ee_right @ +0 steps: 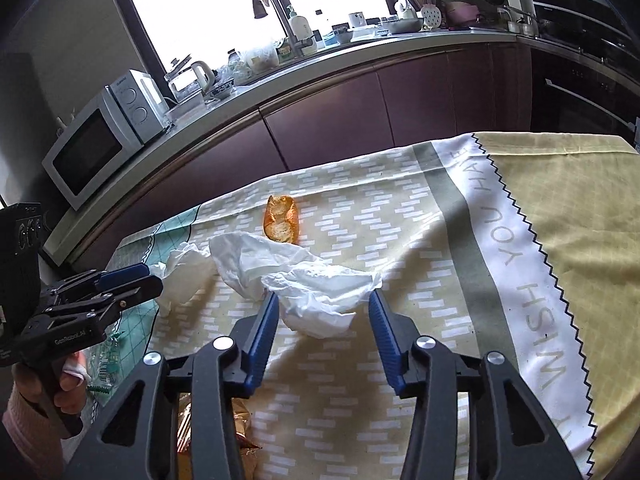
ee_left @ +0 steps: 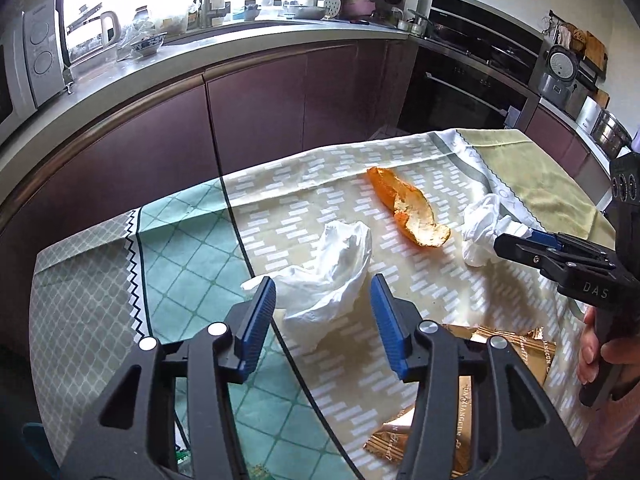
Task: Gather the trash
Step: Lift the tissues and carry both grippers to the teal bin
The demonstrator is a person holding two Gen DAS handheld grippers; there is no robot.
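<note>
On the left of the cloth-covered table (ee_left: 92,280), the left gripper (ee_left: 323,304) hung with its blue pads parted around the near end of a crumpled white tissue (ee_left: 328,268), apparently not pressing on it. Next along lay a strip of orange peel (ee_left: 404,212), untouched, then a second wad of tissue (ee_right: 320,292), which sat between the right gripper (ee_right: 324,316)'s spread pads; I could not see them pinching it. Gold snack wrappers (ee_left: 480,360) lay nearest the person. No bin showed, so as far as I could judge all the trash still waited for collection. The cloth's white band read "WISH YOU HAVE", one gripper body "DAS", the other "GenRobot.AI"; the wrapper print was too small.
</note>
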